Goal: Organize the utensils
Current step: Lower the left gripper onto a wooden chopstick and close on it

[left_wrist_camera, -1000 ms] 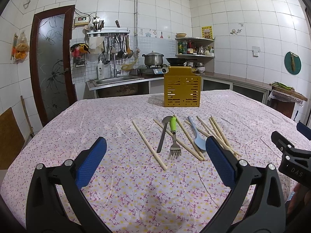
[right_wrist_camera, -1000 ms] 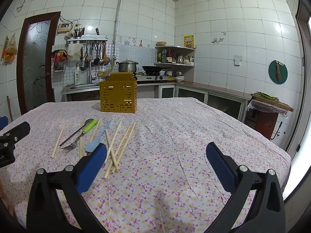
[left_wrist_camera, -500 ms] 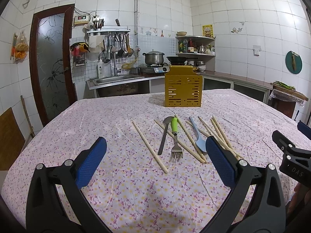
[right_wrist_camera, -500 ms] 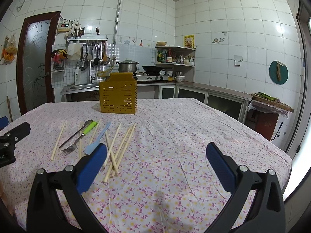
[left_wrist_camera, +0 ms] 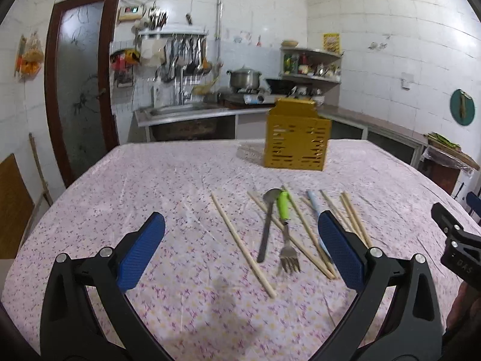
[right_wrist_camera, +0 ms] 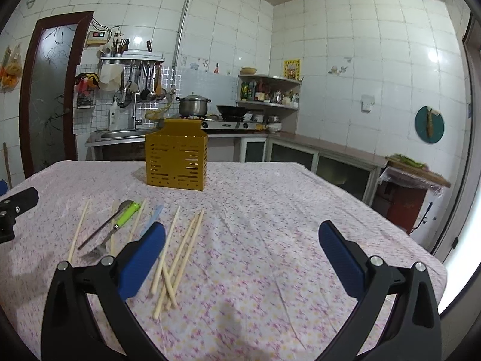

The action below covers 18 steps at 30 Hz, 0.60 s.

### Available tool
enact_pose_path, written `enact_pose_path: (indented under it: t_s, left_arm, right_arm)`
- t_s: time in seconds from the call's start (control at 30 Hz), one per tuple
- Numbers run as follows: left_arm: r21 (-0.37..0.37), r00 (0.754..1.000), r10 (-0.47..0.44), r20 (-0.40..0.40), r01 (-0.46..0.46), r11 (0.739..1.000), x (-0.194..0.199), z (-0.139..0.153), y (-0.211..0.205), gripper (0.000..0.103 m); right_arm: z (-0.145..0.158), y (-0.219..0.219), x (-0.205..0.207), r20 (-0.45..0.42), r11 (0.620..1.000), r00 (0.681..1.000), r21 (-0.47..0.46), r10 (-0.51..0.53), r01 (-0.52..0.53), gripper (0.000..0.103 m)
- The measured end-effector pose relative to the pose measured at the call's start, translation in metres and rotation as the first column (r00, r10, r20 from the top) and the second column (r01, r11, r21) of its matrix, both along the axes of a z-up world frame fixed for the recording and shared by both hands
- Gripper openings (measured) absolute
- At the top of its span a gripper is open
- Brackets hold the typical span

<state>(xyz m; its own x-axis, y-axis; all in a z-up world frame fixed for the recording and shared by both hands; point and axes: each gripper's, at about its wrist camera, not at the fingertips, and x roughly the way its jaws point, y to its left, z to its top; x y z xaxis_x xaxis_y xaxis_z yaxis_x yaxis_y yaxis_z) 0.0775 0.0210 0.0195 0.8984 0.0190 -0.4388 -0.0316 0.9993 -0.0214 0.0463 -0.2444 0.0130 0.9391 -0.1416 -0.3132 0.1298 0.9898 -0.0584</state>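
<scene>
A yellow slotted utensil holder (left_wrist_camera: 296, 138) (right_wrist_camera: 176, 155) stands upright at the far middle of the table. In front of it lie a green-handled fork (left_wrist_camera: 285, 231) (right_wrist_camera: 120, 224), a metal spoon (left_wrist_camera: 267, 225) (right_wrist_camera: 105, 224), a light blue utensil (left_wrist_camera: 314, 210) (right_wrist_camera: 151, 218) and several wooden chopsticks (left_wrist_camera: 240, 243) (right_wrist_camera: 180, 252). My left gripper (left_wrist_camera: 240, 249) is open and empty, above the table just short of the utensils. My right gripper (right_wrist_camera: 240, 252) is open and empty, to the right of the utensils.
The table has a pink floral cloth (left_wrist_camera: 150, 186) (right_wrist_camera: 285, 210). Behind it are a sink counter (left_wrist_camera: 180, 111), a stove with a pot (right_wrist_camera: 194, 106) and a brown door (left_wrist_camera: 81, 84). The table's right edge (right_wrist_camera: 421, 246) drops off toward low cabinets.
The left wrist view has shifted a little, so the utensils and holder sit further right and lower. The right wrist view has barely changed. Both grippers stay open.
</scene>
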Motion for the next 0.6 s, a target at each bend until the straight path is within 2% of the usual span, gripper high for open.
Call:
enact_pose_path:
  t_s: [0.07,0.17,0.3,0.4,0.47,0.53,0.6]
  left_arm:
    - [0.015,0.998,0.036,-0.048,-0.036,0.999,0.019,0.000,0.004,0.098]
    - [0.005,0.994,0.041,-0.103,-0.041,0.999,0.044,-0.001,0.011,0.098]
    - [0.003,0.976,0.073,-0.204,-0.074,0.997,0.090,-0.006,0.022,0.098]
    - [-0.009,0.961,0.068,-0.269,-0.073,0.997,0.123,-0.016,0.028,0.098]
    - [0.014,0.952,0.077,-0.296,-0.076,0.997,0.138,-0.024,0.027,0.098]
    - [0.055,0.937,0.093,-0.337,-0.079,0.995,0.153,-0.035,0.023,0.098]
    - [0.044,0.925,0.088,-0.370,-0.078,0.996,0.161,-0.042,0.025,0.097]
  right_arm:
    - [0.001,0.001,0.018,-0.041,1.000,0.999,0.006,0.022,-0.022,0.100]
    - [0.001,-0.001,0.052,-0.130,0.999,0.991,0.023,0.041,-0.038,0.099]
    - [-0.008,-0.002,0.101,-0.227,0.999,0.973,0.033,0.038,-0.031,0.099]
    - [-0.020,0.001,0.138,-0.320,0.999,0.947,0.023,0.038,-0.033,0.099]
    - [-0.029,0.003,0.157,-0.361,0.999,0.932,0.024,0.040,-0.033,0.099]
    - [-0.037,0.004,0.174,-0.401,0.999,0.915,0.016,0.037,-0.034,0.090]
    - [-0.046,0.003,0.185,-0.437,0.999,0.898,0.033,0.047,-0.036,0.081]
